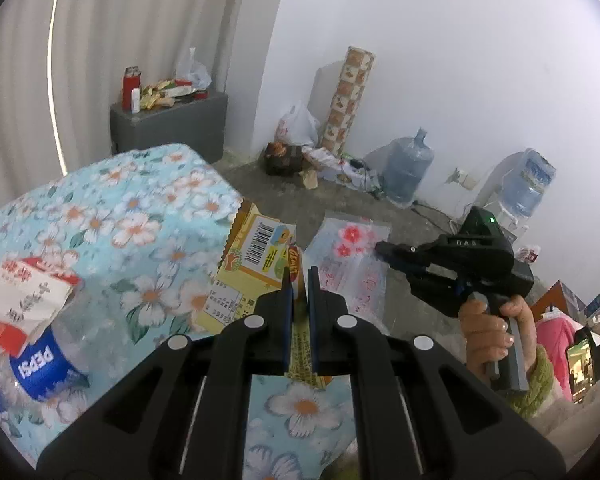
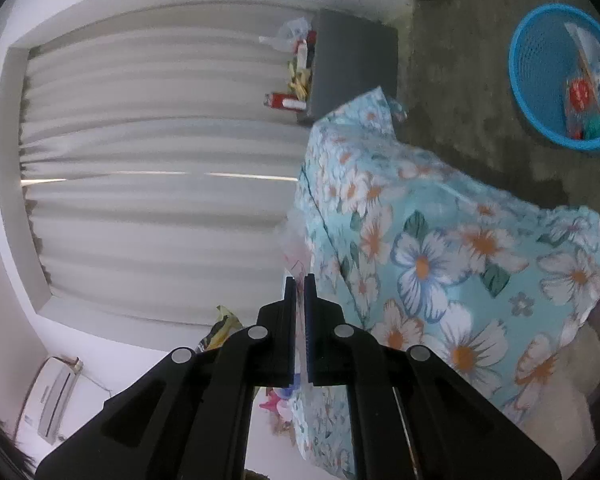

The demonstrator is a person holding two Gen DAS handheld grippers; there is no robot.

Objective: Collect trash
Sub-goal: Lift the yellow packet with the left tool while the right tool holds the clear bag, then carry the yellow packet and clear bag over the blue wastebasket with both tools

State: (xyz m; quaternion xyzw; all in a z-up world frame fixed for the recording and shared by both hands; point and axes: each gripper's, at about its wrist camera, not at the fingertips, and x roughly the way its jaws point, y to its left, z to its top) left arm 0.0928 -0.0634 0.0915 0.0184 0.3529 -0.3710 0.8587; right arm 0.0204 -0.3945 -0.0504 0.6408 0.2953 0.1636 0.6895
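L gripper [image 1: 299,280] is clamped on a yellow snack wrapper [image 1: 256,268], which sticks out ahead of the jaws over the edge of the floral-cloth table [image 1: 140,216]; R gripper [image 2: 299,288] is pinched on a thin clear plastic bag [image 2: 296,240], seen in the L view as a pink-flower sheet. The blue basket [image 2: 540,92] sits on the floor, up and to the right in the R wrist view, beyond the table. It already holds some trash, so both pieces prob. go that way, with R likely nearer.
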